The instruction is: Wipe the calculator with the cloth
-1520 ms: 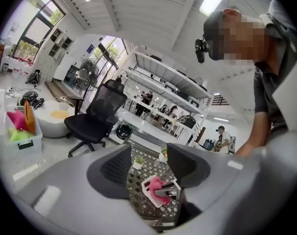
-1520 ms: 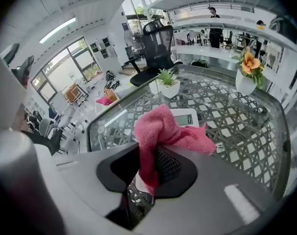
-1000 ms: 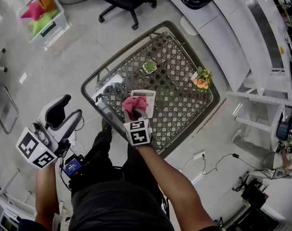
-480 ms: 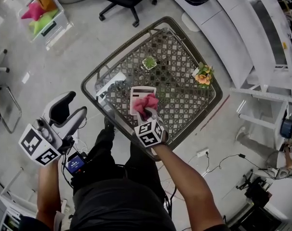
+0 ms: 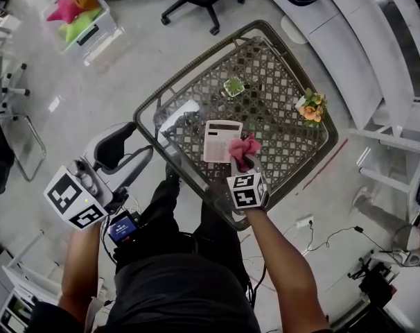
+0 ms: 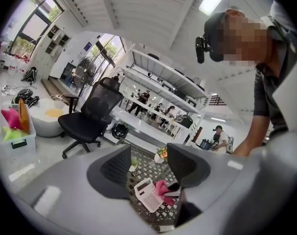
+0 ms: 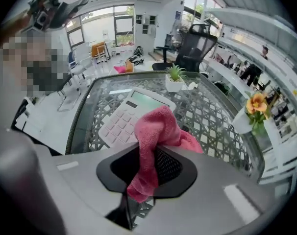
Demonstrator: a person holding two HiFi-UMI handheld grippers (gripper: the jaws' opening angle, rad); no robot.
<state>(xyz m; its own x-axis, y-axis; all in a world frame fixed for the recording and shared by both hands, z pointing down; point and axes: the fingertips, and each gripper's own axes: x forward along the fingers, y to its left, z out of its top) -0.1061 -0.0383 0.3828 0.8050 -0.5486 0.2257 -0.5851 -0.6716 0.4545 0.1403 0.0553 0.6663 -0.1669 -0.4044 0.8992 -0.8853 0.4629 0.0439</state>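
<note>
Right gripper (image 5: 243, 164) swept the cloth (image 5: 245, 147) rightward off the calculator (image 5: 221, 141); in head view the cloth sits just beside its right edge. Left gripper view: my left gripper (image 6: 149, 161) gapes empty, well away. Right gripper view: clamped tight on cloth, calculator ahead-left, long axis running away.

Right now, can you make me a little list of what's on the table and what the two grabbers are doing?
Table: glass top over dark lattice
On it: white calculator, small green plant, pot of orange flowers
Right gripper: shut on pink cloth, at the calculator's right edge
Left gripper: open, empty, held off the table's side
Cloth touching calculator: cannot tell
</note>
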